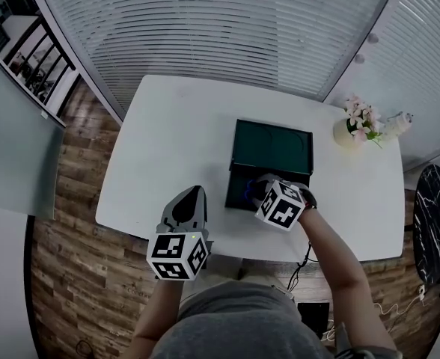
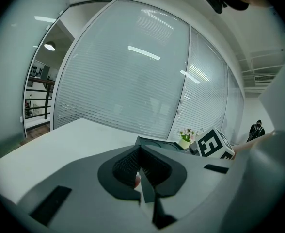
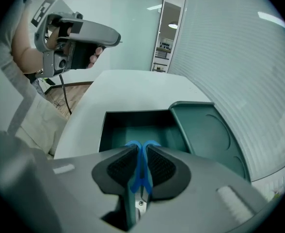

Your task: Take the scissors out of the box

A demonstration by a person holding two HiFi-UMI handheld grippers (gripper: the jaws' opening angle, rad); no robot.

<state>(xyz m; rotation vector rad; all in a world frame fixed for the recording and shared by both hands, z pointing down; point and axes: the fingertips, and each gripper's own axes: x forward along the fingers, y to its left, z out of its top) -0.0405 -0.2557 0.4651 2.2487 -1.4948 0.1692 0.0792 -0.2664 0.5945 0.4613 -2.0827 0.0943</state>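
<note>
A dark green box point(image 1: 230, 188) stands open on the white table point(image 1: 167, 140), its lid point(image 1: 272, 146) lying flat just behind it. My right gripper point(image 1: 259, 189) points down into the box's near end. In the right gripper view its jaws point(image 3: 140, 152) are shut on the blue handles of the scissors point(image 3: 140, 166), over the box's hollow point(image 3: 133, 125); the blades are hidden. A bit of blue scissors point(image 1: 247, 194) shows in the head view. My left gripper point(image 1: 192, 194) hovers at the table's front edge, left of the box, shut with nothing held point(image 2: 139, 152).
A small vase of pink flowers point(image 1: 352, 128) stands at the table's far right corner. A round black side table point(image 1: 433, 223) is on the right, beyond the table edge. Glass walls with blinds rise behind. A cable point(image 1: 304, 264) hangs below the front edge.
</note>
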